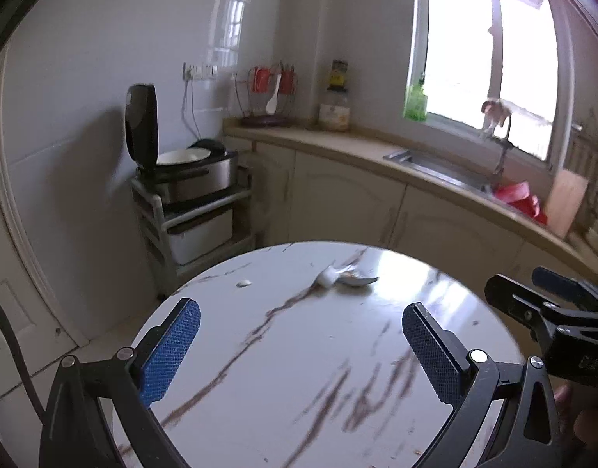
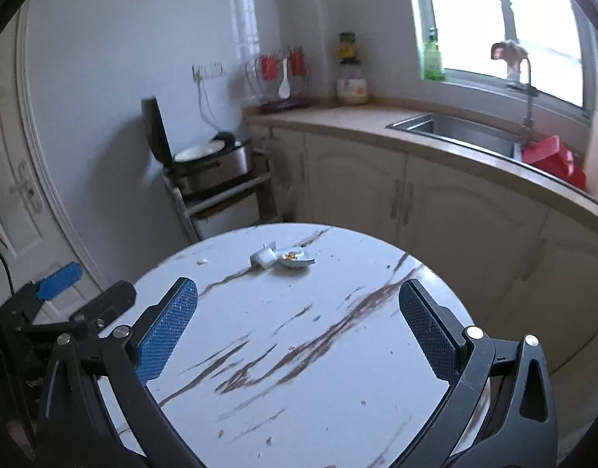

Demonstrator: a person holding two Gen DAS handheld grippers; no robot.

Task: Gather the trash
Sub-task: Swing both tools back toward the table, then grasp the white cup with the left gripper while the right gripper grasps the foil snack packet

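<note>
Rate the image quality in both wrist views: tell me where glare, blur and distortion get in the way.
Left wrist view: the window is blown out, its glare washes the round table, and the trash pile is smeared by blur. Right wrist view: the trash is sharper and table glare milder, though the window is still overexposed. Both views: fisheye bends the counter and darkens the corners.

Table [image 2: 299,351] is white marble with brown veins. Gripper pads [image 2: 166,329] are blue mesh-textured on black. Trash [image 2: 283,259] is whitish.

Blown-out window [image 1: 490,58] daylight, glare on table [image 1: 400,273], soft blur, fisheye-bent edges
</note>
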